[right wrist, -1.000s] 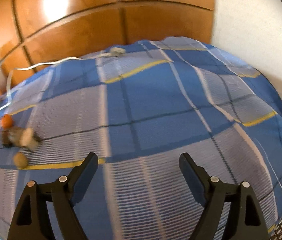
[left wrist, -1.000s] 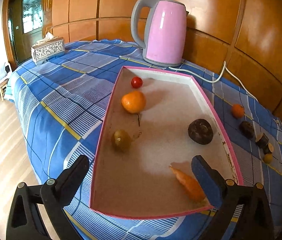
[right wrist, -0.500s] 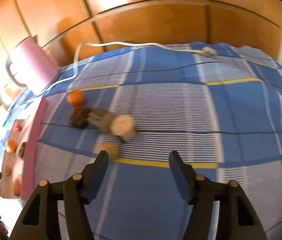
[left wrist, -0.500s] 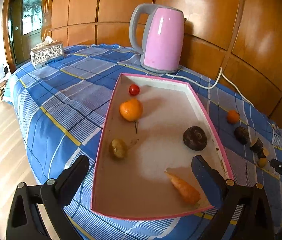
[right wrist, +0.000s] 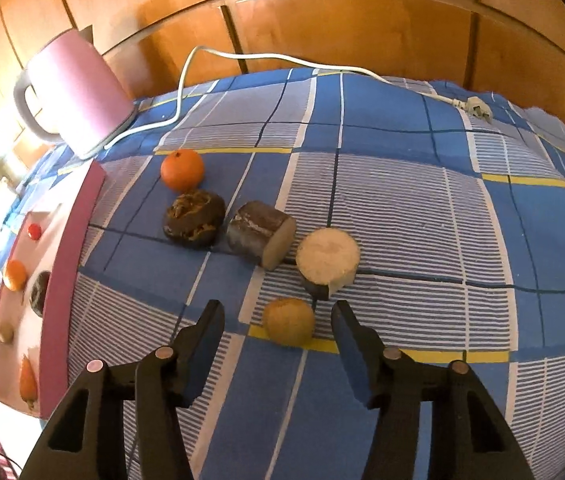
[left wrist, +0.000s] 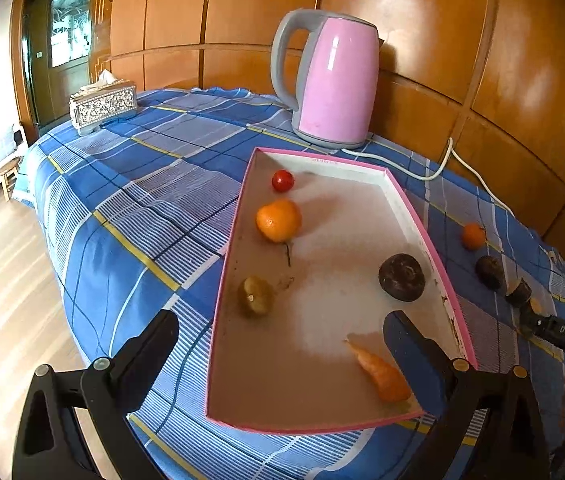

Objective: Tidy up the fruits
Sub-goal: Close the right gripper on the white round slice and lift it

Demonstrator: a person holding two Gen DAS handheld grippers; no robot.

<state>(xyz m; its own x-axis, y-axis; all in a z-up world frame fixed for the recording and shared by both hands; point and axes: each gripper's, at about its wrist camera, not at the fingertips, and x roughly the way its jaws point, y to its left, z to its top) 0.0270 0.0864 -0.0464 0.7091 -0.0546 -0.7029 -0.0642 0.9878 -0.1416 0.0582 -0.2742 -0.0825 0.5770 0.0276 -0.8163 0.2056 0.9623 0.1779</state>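
A pink-rimmed tray (left wrist: 234,240) holds a cherry tomato (left wrist: 282,180), a mandarin (left wrist: 278,220), a small brownish fruit (left wrist: 256,296), a dark round fruit (left wrist: 401,277) and a carrot (left wrist: 382,374). My left gripper (left wrist: 280,320) hangs open over the tray's near end, holding nothing. On the cloth right of the tray lie a mandarin (right wrist: 182,170), a dark wrinkled fruit (right wrist: 193,218), a dark cut piece (right wrist: 258,238) and a pale cut round (right wrist: 328,262). A small yellowish fruit (right wrist: 288,320) sits between the closing jaws of my right gripper (right wrist: 277,308), with gaps on both sides.
A pink kettle (left wrist: 332,80) stands behind the tray, and its white cord (right wrist: 242,56) trails across the blue plaid cloth to a loose plug (right wrist: 478,108). A patterned tissue box (left wrist: 102,106) sits at the far left. Wood panelling backs the table; the floor drops away on the left.
My right gripper has swung left across the cloth to the loose fruit and its jaws have narrowed around the yellowish one. The left gripper has barely moved.
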